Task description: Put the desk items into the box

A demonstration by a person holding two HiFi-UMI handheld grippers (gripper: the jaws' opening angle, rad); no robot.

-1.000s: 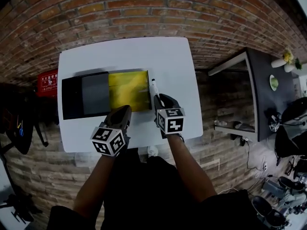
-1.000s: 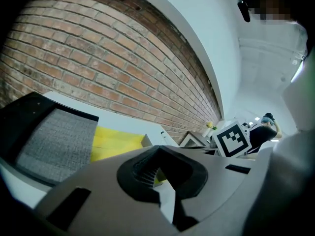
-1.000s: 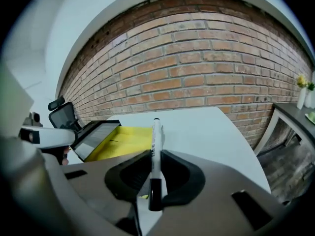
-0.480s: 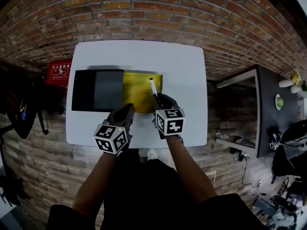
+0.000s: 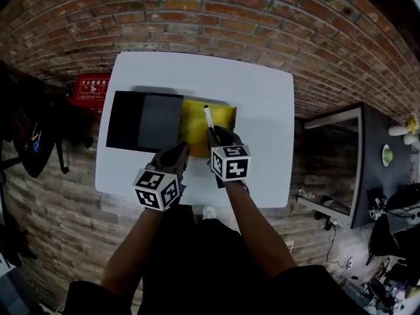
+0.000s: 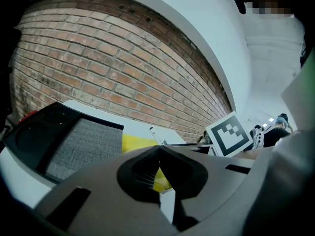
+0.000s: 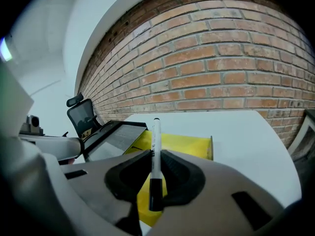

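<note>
A yellow open box (image 5: pixel 220 113) lies on the white table (image 5: pixel 262 110), with a black case with a grey lining (image 5: pixel 141 120) touching its left side. My right gripper (image 5: pixel 212 134) is shut on a white marker pen with a black cap (image 5: pixel 208 118), which points away from me over the yellow box. In the right gripper view the pen (image 7: pixel 156 146) stands up between the jaws of my right gripper (image 7: pixel 155 157), above the yellow box (image 7: pixel 189 144). My left gripper (image 5: pixel 182 149) hovers at the box's near left corner, shut and empty, with its tips meeting (image 6: pixel 159 150).
A red case (image 5: pixel 92 90) lies on the brick floor left of the table. A dark desk (image 5: pixel 367 156) stands to the right. Bare white tabletop lies right of the yellow box and behind it. An office chair (image 7: pixel 81 114) shows in the distance.
Both grippers have moved along with the view. The pen, which was over the yellow box's right edge, now hangs over the inside of the box. The grip has not changed.
</note>
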